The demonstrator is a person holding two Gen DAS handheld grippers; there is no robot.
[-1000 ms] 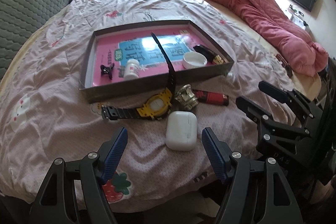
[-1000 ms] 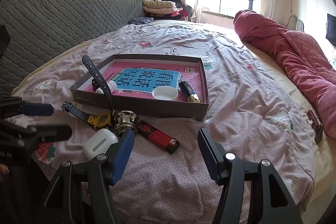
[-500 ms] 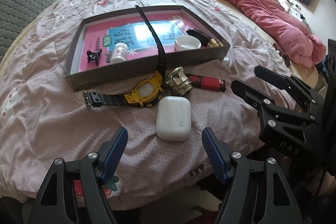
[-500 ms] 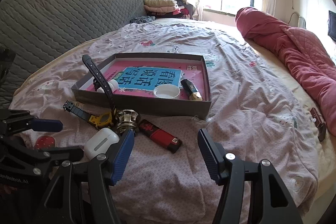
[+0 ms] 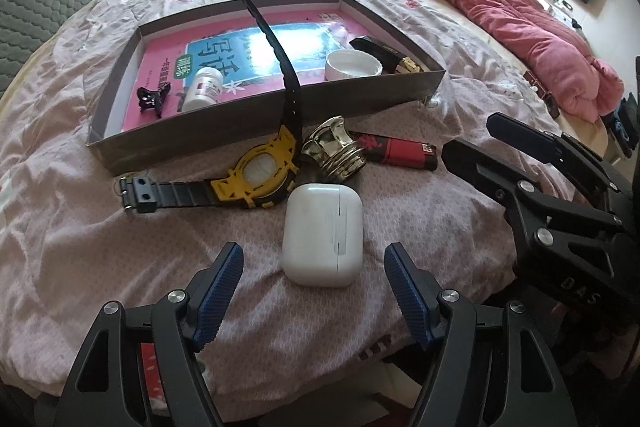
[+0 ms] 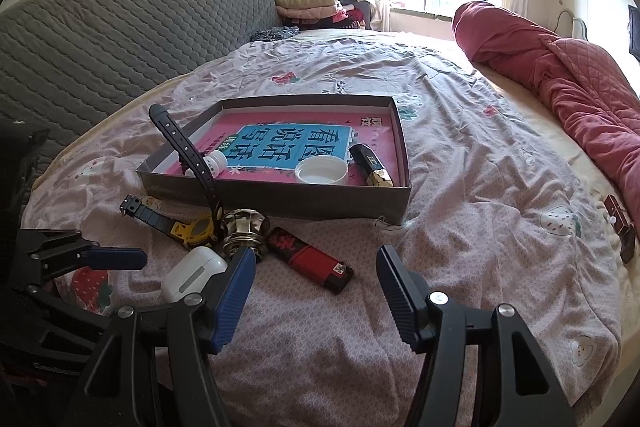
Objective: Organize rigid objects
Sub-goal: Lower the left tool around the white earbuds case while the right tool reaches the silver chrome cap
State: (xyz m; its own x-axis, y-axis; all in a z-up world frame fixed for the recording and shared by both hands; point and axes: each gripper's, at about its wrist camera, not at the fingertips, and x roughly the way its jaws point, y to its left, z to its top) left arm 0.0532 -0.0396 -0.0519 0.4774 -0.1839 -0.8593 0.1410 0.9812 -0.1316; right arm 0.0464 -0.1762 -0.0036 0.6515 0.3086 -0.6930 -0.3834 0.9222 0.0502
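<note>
On the bed, a white earbud case [image 5: 322,234] [image 6: 193,273] lies just ahead of my open left gripper [image 5: 314,267], centred on the gap between its blue pads without touching them. Behind it lie a yellow watch [image 5: 256,179] [image 6: 192,227] with one strap sticking up, a brass knob [image 5: 334,151] [image 6: 242,229] and a red lighter [image 5: 396,151] [image 6: 310,259]. My right gripper [image 6: 316,279] is open above the sheet, with the lighter just beyond its pads. The grey box [image 5: 360,99] [image 6: 280,199] holds a hair clip [image 5: 154,99], a pill bottle [image 5: 204,91], a white lid [image 5: 352,65] [image 6: 321,171] and a black-gold lipstick [image 5: 392,55] [image 6: 370,165].
A rolled red quilt [image 5: 500,3] [image 6: 560,83] lies along the right of the bed. A grey padded headboard [image 6: 112,39] stands at the left. A small dark object [image 6: 620,227] sits near the bed's right edge. The bed's front edge runs just below both grippers.
My left gripper has come down and closer to the earbud case, which now sits larger and nearer its pads. The right gripper has hardly moved. Both stay open.
</note>
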